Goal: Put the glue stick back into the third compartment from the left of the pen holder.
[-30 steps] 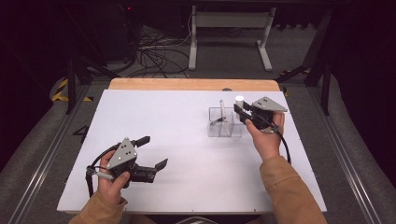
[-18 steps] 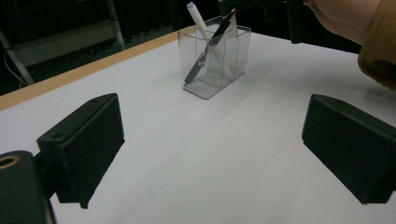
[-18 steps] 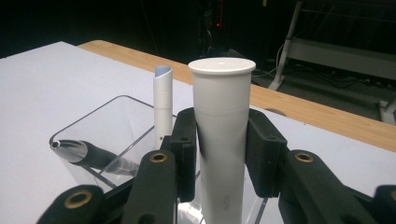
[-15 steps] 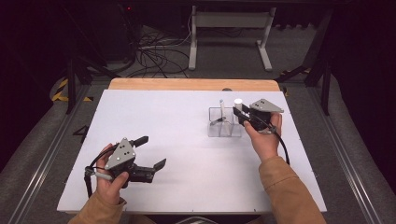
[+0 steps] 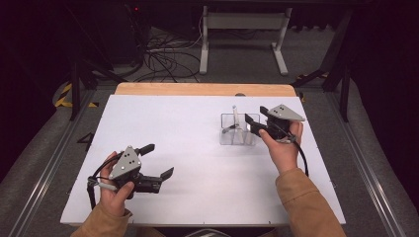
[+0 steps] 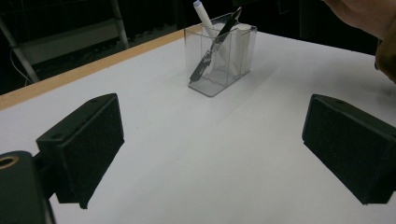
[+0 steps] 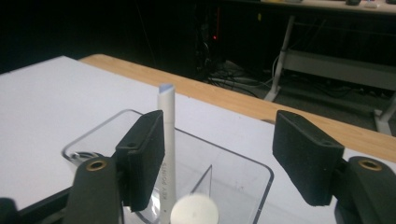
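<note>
1. Hovering over the clear plastic holder point(image 5: 238, 131) at the table's point(image 5: 197, 148) far right, the right gripper point(image 7: 219, 163) has just been opening; its jaws stand apart with nothing pressed between them.
2. Inside the holder, just below, stand a white cylinder point(image 7: 194, 211), a slim white pen point(image 7: 166, 116) and a dark pen point(image 6: 212, 51).
3. Well apart at the near left, the left gripper point(image 6: 212, 154) holds its flat black jaws wide over bare white tabletop.

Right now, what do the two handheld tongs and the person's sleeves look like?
Both are black two-jaw tongs with flat rectangular pads. The left tongs and right tongs each carry a grey three-cornered plate with small dark holes on top. A black cable trails from the right one. Brass-coloured round fittings sit below the pads. The sleeves are tan-brown.
</note>
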The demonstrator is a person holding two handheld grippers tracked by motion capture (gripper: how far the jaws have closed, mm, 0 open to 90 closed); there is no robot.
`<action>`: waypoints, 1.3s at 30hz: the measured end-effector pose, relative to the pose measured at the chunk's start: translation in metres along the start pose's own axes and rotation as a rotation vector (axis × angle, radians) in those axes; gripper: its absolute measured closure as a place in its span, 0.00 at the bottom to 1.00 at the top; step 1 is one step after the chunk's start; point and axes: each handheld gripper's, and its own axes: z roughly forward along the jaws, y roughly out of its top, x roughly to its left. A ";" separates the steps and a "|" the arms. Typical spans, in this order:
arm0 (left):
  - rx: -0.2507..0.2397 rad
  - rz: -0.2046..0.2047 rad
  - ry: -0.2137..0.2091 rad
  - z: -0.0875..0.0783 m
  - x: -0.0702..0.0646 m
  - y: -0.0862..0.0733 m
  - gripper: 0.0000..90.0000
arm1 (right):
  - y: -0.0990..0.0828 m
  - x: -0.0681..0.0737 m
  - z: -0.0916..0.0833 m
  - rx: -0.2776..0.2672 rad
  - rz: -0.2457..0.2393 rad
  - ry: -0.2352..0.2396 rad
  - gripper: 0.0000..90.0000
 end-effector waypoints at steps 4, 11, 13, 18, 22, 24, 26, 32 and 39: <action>-0.002 0.006 0.008 -0.004 0.001 -0.001 0.07 | 0.005 0.002 -0.011 -0.028 -0.007 0.011 0.35; -0.004 -0.005 0.019 -0.010 0.005 -0.005 0.07 | 0.011 0.011 -0.041 -0.091 -0.023 0.088 0.34; -0.001 -0.007 0.018 -0.011 0.006 -0.006 0.07 | 0.011 0.014 -0.048 -0.103 -0.028 0.112 0.33; -0.007 -0.008 0.013 -0.014 0.007 -0.008 0.07 | 0.008 0.020 -0.065 -0.118 -0.036 0.155 0.32; -0.005 -0.013 0.002 -0.017 0.009 -0.009 0.06 | 0.004 0.024 -0.076 -0.121 -0.047 0.184 0.32; -0.009 -0.016 0.001 -0.018 0.010 -0.010 0.06 | 0.001 0.025 -0.082 -0.121 -0.047 0.199 0.32; -0.011 -0.017 0.000 -0.019 0.010 -0.011 0.06 | -0.003 0.026 -0.087 -0.121 -0.050 0.207 0.32; -0.021 -0.020 0.007 -0.022 0.012 -0.013 0.06 | -0.019 0.024 -0.095 -0.118 -0.055 0.236 0.32; -0.030 -0.014 0.011 -0.025 0.013 -0.017 0.06 | -0.038 0.021 -0.100 -0.090 -0.055 0.255 0.32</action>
